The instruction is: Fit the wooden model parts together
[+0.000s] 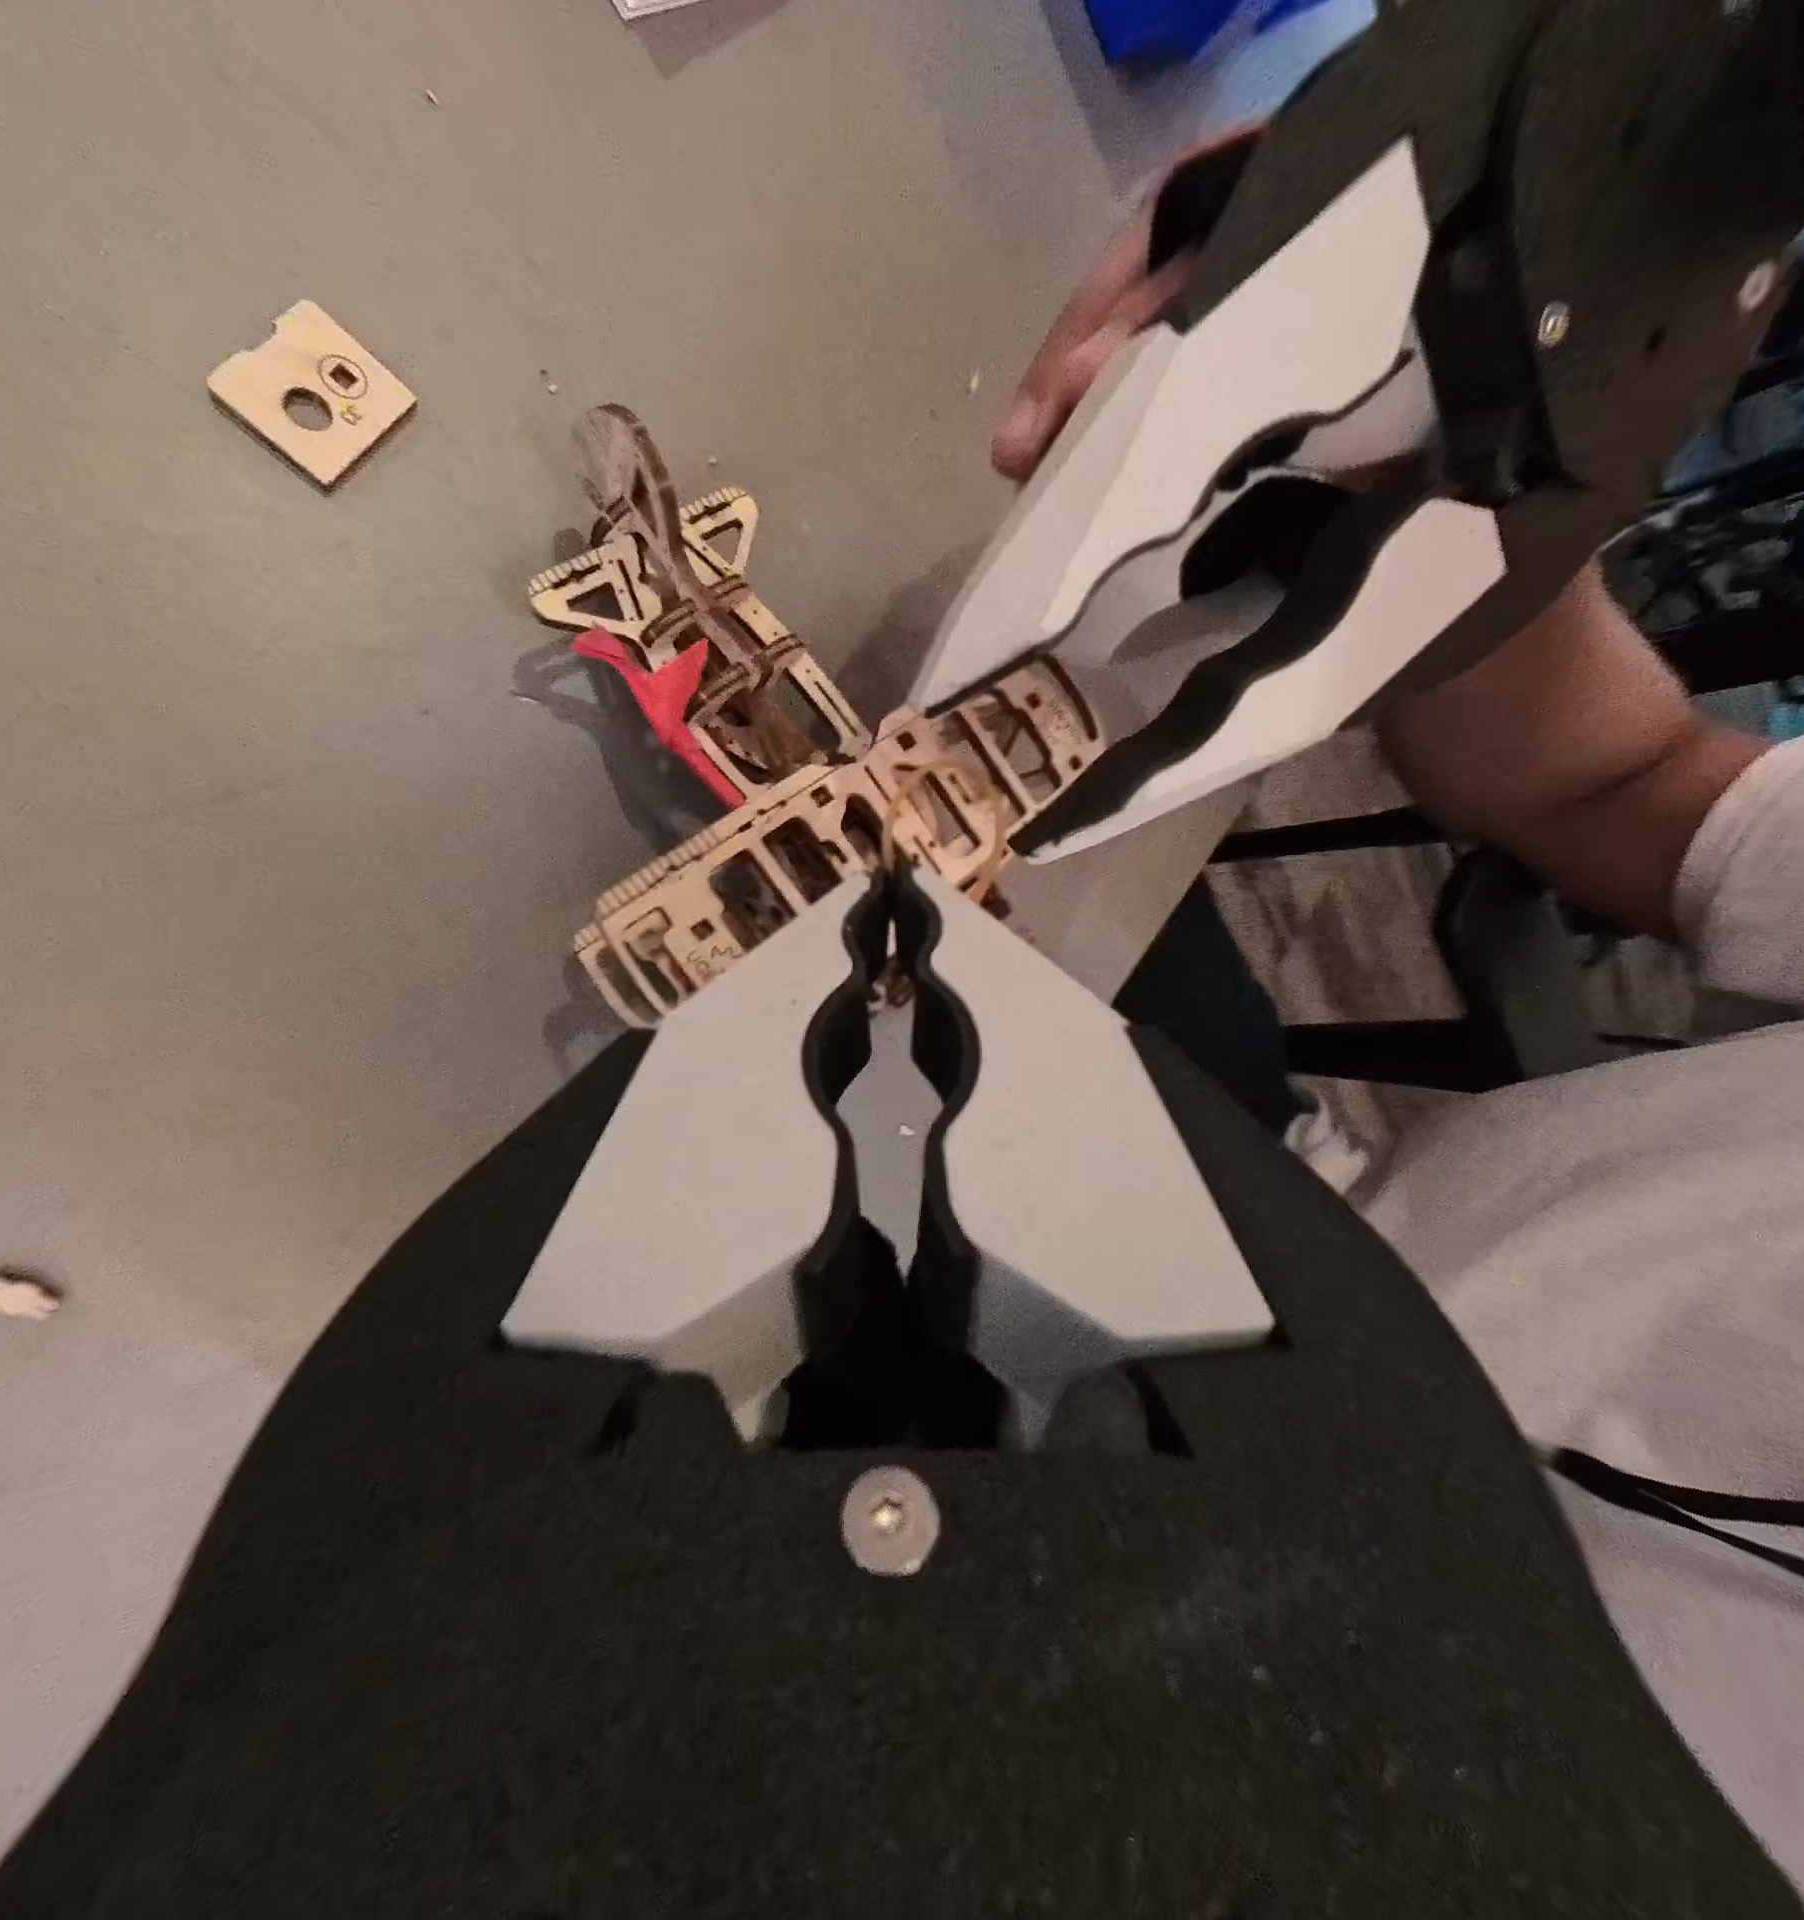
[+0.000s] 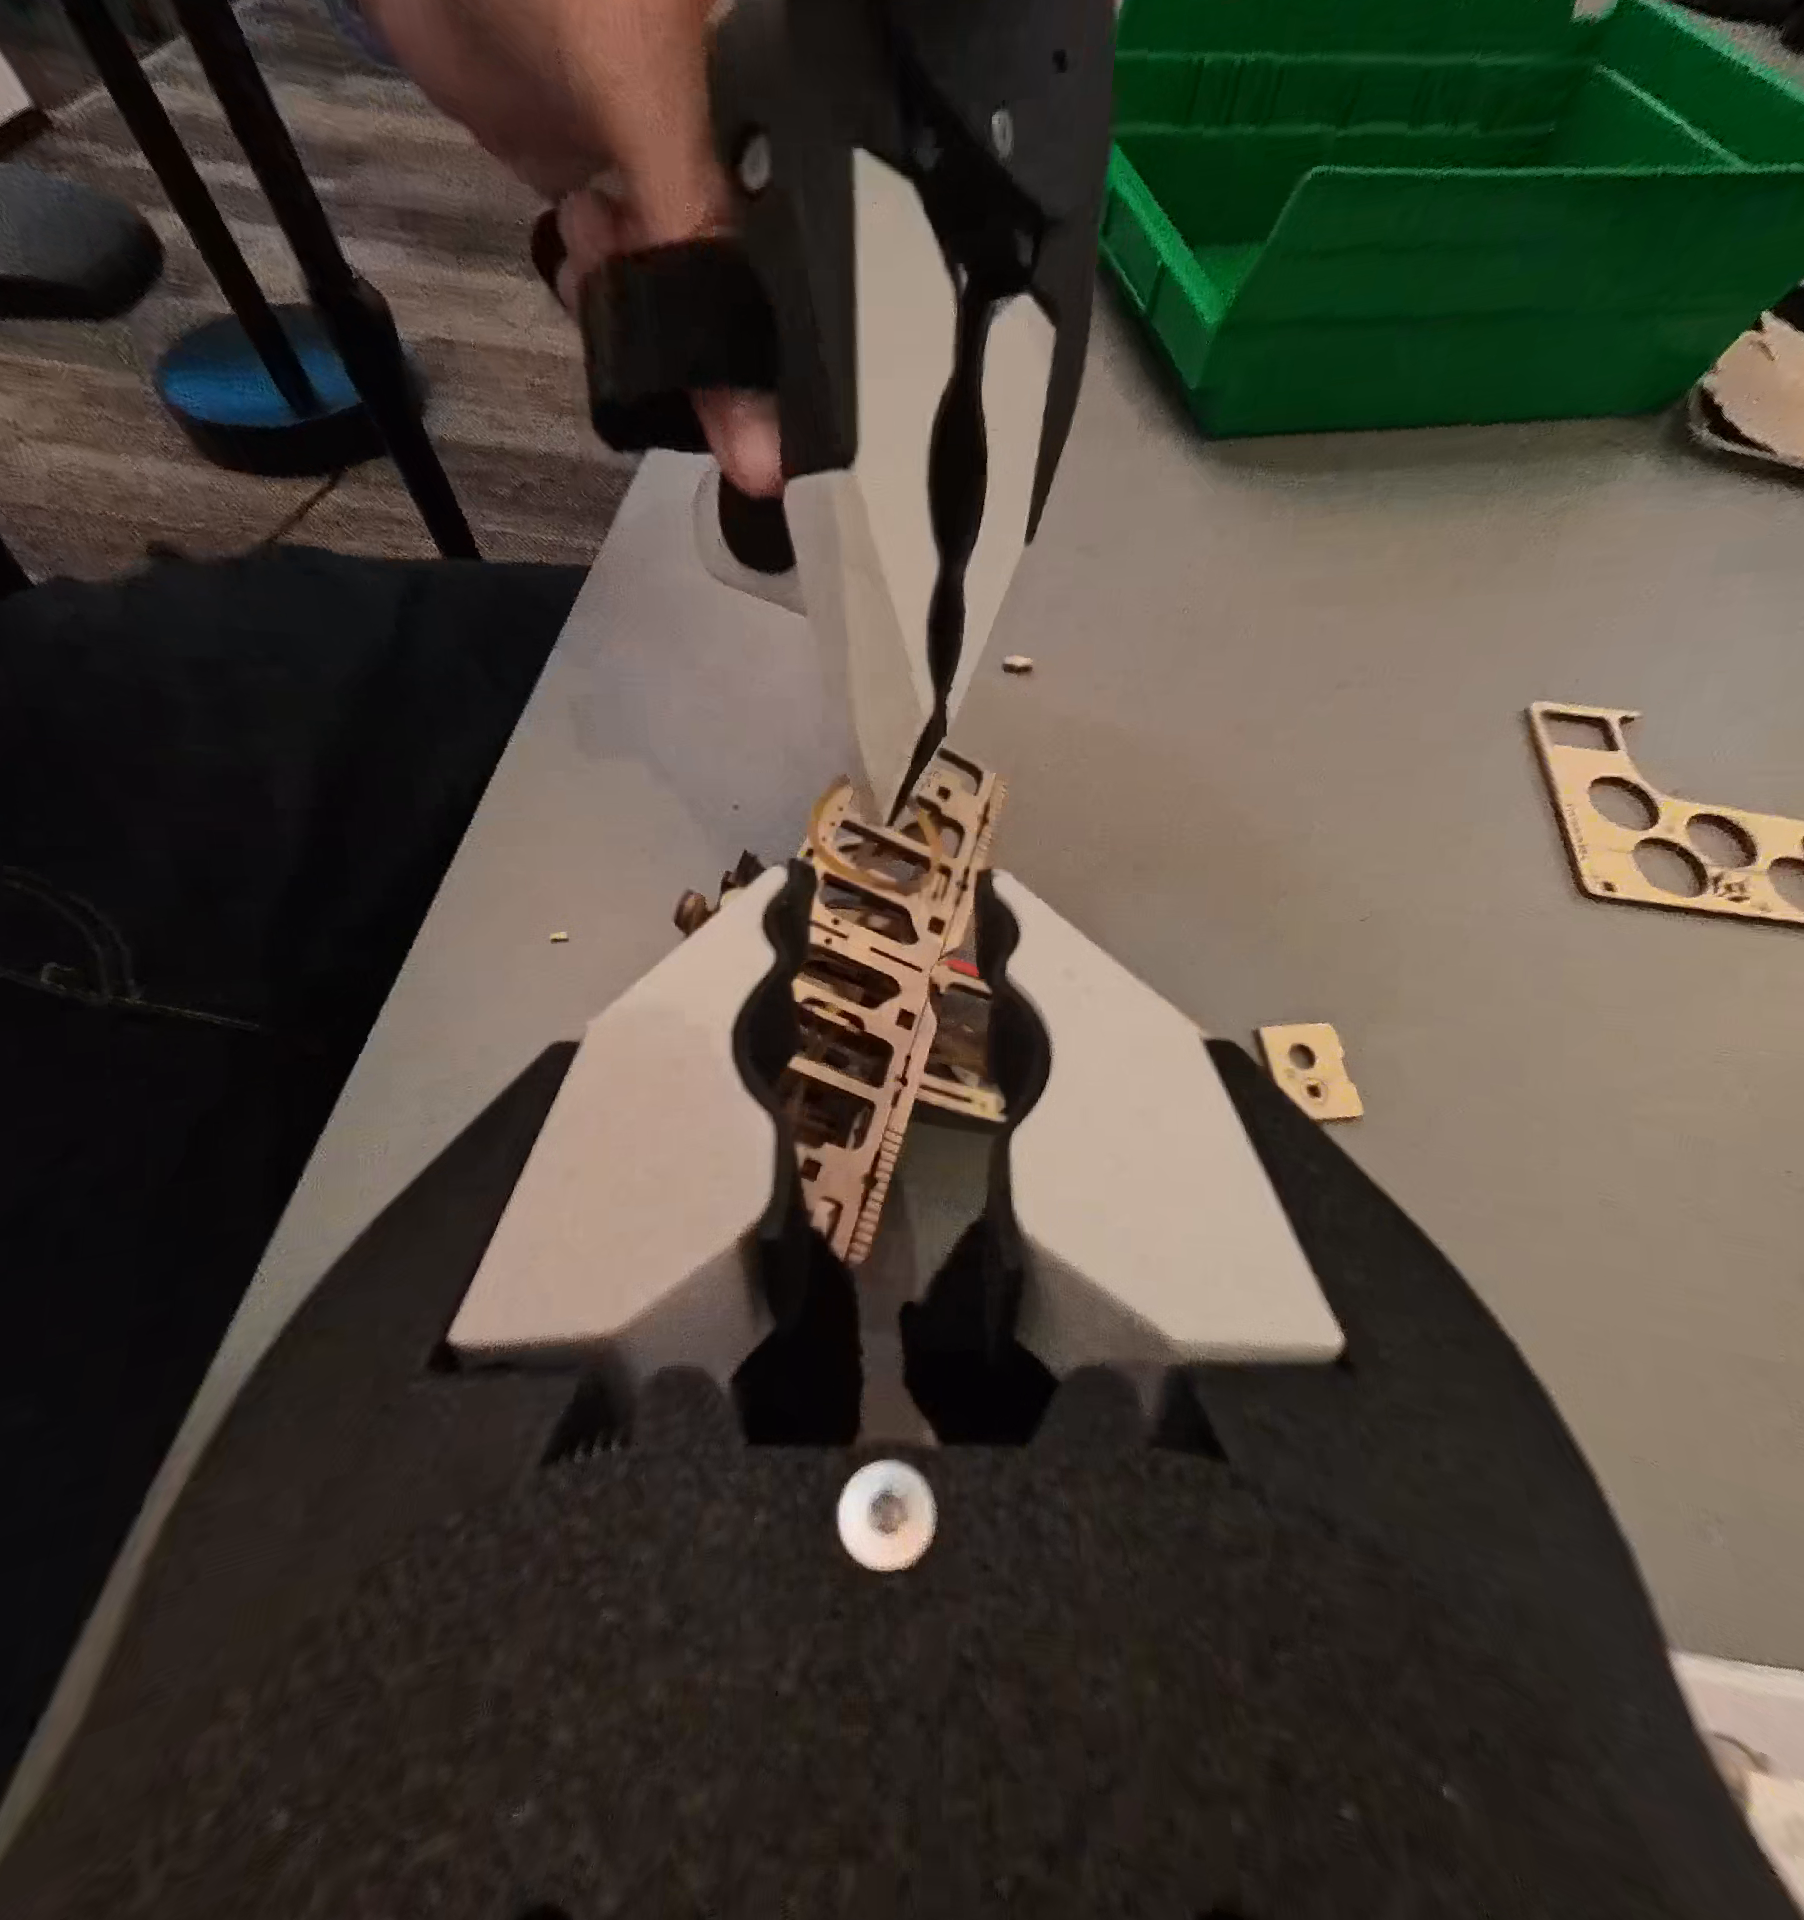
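Grey table (image 2: 1293,935) | right gripper (image 2: 893,914) clamps wooden model (image 2: 877,997) steady | left gripper (image 1: 890,883) pinches thin ring (image 1: 945,821), seemingly to seat it

We see the wooden model (image 2: 893,997) on the counter (image 2: 1293,727) between our right claw (image 2: 893,904) and left claw (image 2: 913,800). Right of it lie a small plate (image 2: 1308,1070) and, farther right, a holed sheet (image 2: 1708,842) (partly cut off); the bin (image 2: 1449,260) sits far right.
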A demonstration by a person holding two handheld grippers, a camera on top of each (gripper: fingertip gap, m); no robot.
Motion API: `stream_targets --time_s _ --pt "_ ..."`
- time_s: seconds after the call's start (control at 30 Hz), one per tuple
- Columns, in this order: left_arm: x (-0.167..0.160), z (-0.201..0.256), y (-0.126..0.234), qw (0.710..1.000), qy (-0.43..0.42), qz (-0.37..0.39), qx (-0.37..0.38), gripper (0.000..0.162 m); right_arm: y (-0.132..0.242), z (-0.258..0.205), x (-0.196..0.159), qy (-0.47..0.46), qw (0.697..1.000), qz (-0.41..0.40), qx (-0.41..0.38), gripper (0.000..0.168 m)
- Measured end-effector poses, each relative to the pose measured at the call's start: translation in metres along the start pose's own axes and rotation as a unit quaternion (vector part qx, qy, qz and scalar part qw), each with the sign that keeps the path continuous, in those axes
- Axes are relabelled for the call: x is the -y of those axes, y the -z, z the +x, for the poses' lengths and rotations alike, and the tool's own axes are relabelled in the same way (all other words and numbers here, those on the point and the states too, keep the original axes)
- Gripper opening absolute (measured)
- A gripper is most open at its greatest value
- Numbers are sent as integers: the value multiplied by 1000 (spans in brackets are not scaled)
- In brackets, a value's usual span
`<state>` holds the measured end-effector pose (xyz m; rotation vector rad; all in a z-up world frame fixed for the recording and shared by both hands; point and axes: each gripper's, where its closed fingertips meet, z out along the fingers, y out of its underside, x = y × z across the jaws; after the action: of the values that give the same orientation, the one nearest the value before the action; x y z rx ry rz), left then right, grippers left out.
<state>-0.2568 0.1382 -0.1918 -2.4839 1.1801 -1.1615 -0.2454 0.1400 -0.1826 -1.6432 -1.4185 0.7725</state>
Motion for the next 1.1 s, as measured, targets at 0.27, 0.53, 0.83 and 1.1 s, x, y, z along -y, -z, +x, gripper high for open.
stream_targets --time_s 0.27,0.53,0.83,1.1 --pt "10 9 11 995 59 31 -76 0 11 1 17 135 982 -32 -126 7" --pt "11 9 17 993 36 69 -87 0 13 -4 25 98 983 -34 -154 18" --pt "14 8 19 973 -165 159 -4 0 12 -2 30 -291 956 30 28 28" --pt "6 11 15 961 -207 181 0 0 -8 -4 17 -393 919 1 29 0"
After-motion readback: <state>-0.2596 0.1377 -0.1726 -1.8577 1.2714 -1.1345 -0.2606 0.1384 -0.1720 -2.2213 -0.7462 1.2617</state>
